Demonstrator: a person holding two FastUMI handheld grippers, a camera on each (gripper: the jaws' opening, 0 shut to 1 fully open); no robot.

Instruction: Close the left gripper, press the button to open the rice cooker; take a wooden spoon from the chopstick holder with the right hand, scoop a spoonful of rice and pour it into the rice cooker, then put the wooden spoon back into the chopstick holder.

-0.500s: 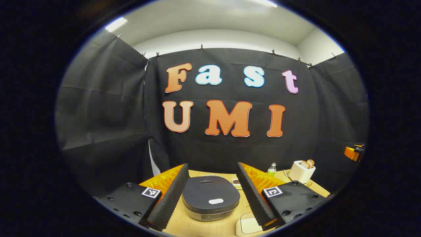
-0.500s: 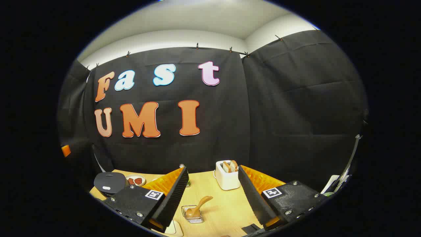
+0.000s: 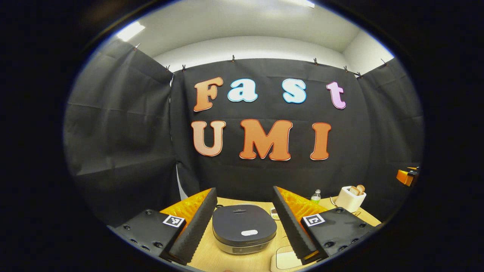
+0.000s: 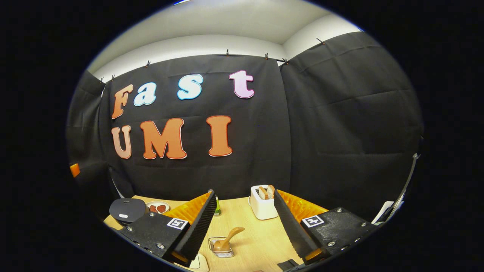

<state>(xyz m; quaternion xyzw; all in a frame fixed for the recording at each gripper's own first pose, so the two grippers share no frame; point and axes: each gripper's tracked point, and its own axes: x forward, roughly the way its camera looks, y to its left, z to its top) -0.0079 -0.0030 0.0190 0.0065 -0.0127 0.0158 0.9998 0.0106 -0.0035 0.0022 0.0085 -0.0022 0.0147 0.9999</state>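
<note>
— How is the left gripper held?

— Level above the table, aimed at the booth wall, its 2 fingers spread wide with nothing between them. The rice cooker sits framed in that gap, lid down, its pale button near the front edge.

— And the right gripper?

— Same pose, fingers released and empty. Through the gap I see the wooden spoon leaning in the wire chopstick holder, with the white toaster holding 2 slices behind it. Far left in the right gripper view, the rice cooker stands beside a small plate of red pieces.

— Anything different from half a second ago?

— Both grippers have drifted slightly back: the cooker looks a little smaller and lower in the left gripper view, the toaster a little farther in the right gripper view. Neither has closed.
</note>
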